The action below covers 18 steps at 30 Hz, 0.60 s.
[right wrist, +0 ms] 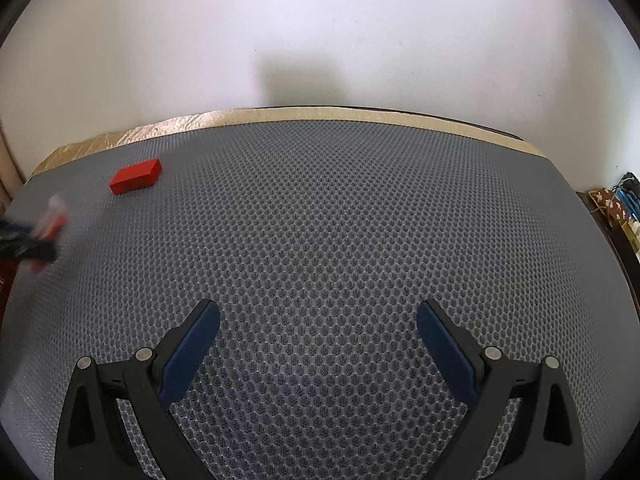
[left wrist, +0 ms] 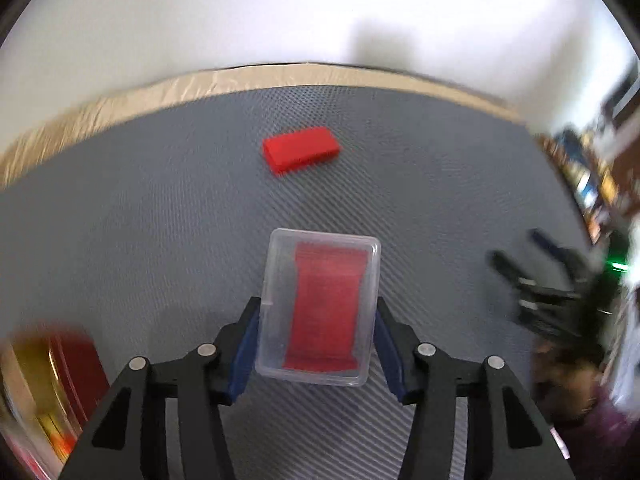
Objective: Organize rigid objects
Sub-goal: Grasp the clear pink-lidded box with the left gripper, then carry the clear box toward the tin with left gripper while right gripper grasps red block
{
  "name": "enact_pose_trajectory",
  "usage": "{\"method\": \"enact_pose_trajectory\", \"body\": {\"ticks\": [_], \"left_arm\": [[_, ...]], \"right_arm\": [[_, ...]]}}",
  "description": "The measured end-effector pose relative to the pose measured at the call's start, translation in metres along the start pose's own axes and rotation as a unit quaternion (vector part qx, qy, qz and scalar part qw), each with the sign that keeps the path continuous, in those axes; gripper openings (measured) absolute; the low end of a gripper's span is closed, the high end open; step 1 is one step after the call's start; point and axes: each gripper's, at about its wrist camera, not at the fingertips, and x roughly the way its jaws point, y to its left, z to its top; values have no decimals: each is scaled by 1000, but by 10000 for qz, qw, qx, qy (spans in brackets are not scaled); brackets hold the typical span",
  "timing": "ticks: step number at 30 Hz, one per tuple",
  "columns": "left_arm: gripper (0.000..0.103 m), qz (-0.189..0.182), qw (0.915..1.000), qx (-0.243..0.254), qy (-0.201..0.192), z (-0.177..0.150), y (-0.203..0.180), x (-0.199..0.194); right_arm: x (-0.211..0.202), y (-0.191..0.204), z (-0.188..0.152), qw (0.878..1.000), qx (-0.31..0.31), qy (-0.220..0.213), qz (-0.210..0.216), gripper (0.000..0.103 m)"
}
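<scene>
Clamping clear case [left wrist: 318, 312] by smooth sides in left gripper [left wrist: 316, 340], we risk slip; right gripper [right wrist: 318, 344] spread, empty; red block [left wrist: 301, 149] ahead.

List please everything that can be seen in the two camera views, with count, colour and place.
clear plastic case: 1, transparent with a red insert inside, held between the pads of the left claw, above the mat
red block: 1, red, lying flat on the mat toward the far edge, apart from the case
mat: 1, grey with a honeycomb texture, covering the table
cloth edge: 1, beige, along the far border of the mat
wall: 1, white, behind the table
left claw: 1, black with blue pads, shut on the case
right claw: 1, black with blue pads, open, holding nothing
</scene>
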Motion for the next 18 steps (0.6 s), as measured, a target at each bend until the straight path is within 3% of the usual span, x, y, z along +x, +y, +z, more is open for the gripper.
{"method": "enact_pose_trajectory", "body": {"ticks": [3, 6, 8, 11, 13, 18], "left_arm": [[54, -17, 9991, -368, -210, -33, -6, -28], [54, 136, 9977, -499, -432, -66, -3, -55], [54, 136, 9965, -640, -511, -85, -2, -71], [54, 133, 9938, -955, -550, -106, -2, -90], [54, 141, 9916, -1119, -636, -120, 3, -105], [54, 419, 9856, -1417, -826, -145, 26, -137]], "right_arm": [[1, 3, 0, 9999, -95, -11, 124, 98], [2, 12, 8, 9951, -506, -8, 855, 96], [4, 29, 28, 9853, -1105, 26, 1303, 85], [7, 68, 65, 9565, -2361, -179, 1705, 83], [20, 99, 92, 9315, -3228, -209, 1665, 83], [51, 157, 131, 8865, -4308, 82, 1688, 80]]}}
